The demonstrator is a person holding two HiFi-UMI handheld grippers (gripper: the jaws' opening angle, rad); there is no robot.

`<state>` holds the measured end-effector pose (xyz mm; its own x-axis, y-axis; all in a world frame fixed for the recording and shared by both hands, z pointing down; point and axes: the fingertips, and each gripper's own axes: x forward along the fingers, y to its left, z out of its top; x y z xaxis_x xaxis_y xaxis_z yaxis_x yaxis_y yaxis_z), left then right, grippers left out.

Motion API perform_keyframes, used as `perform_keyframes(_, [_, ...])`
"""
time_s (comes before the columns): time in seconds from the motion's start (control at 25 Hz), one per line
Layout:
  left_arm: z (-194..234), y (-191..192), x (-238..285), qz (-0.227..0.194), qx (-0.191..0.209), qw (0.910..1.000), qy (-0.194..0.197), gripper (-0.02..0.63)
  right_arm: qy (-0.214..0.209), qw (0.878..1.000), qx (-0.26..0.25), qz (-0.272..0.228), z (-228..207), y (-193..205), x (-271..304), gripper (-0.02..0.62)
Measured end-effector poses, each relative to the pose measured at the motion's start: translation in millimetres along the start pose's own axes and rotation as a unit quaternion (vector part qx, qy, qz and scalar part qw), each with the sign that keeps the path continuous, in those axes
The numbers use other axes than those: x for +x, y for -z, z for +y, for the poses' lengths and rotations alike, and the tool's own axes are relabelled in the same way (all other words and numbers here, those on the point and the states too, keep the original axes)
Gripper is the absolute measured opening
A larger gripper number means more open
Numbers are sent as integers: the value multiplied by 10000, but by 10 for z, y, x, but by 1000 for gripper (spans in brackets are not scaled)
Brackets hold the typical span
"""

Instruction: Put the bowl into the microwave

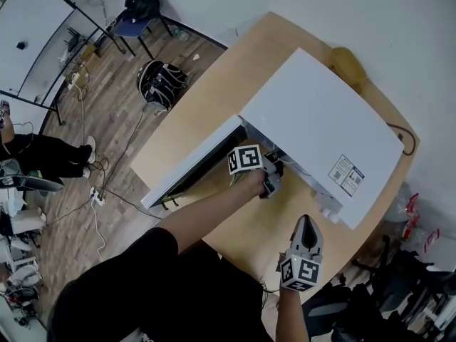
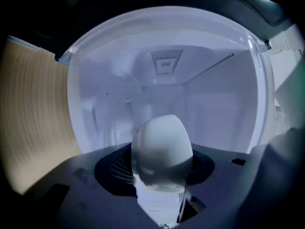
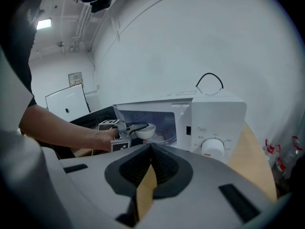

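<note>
The white microwave (image 1: 320, 127) sat on a wooden table (image 1: 206, 98), taking up the centre and right of the head view. Its door (image 1: 192, 166) swung open toward the lower left.

The left gripper (image 1: 273, 178) reached in at the mouth of the oven, just under the front edge of its top. Its jaws were closed on the rim of a white bowl (image 2: 163, 144). In the left gripper view the bowl stood at lower centre, with the pale inside of the oven filling the frame behind it. In the right gripper view the bowl hung at the left part of the opening, above the level of the glass plate (image 3: 167, 137) inside. Whether it had passed the threshold could not be told.

The right gripper (image 3: 151, 149) was held back at the lower right of the head view, well apart from the oven, over the table. Its jaws were together at the tips with nothing between them. Past them, right of centre in its own view, stood the oven's control panel with a round dial (image 3: 213, 147). A black cord (image 3: 209, 78) looped above the oven's top.

On the floor at the upper left of the head view lay a dark backpack (image 1: 160, 83), and a blue chair (image 1: 139, 6) stood beyond it.
</note>
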<state>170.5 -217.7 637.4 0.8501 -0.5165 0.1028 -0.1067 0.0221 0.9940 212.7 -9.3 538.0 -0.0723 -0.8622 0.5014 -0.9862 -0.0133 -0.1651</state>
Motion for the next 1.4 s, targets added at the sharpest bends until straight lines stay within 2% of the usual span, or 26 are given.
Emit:
perform_keyframes(0.24, [40,-10,129,81,-36,10000,-45,225,-56,9999,-81,99,-20,113,-10,60])
perform_keyframes(0.44, [8,-93,182,-124,-164,9998,-43,225,-55,9999,-96,93,-19,143,-12,60])
perform_keyframes(0.68, [11,-181,207,-234,214,9991,-288,225,0,10000,-68,53,-76,172,-56,60])
perform_keyframes(0.8, [13,-165,224,-103,633,9965,-530,225,42,10000,-62,57,-115,195,-86,60])
perform_keyframes(1.04, [98,-171,201,39,1070,9880,-1111,225,10,10000,-51,57,-126,219,-121,60])
perform_keyframes(1.2, [144,-271,170,-33,1690,9737,-1528,225,17,10000,5,37,-114,204,-131,60])
perform_keyframes(1.4, [129,-297,168,24,1951,9689,-1520,225,58,9999,73,40,-126,205,-139,60])
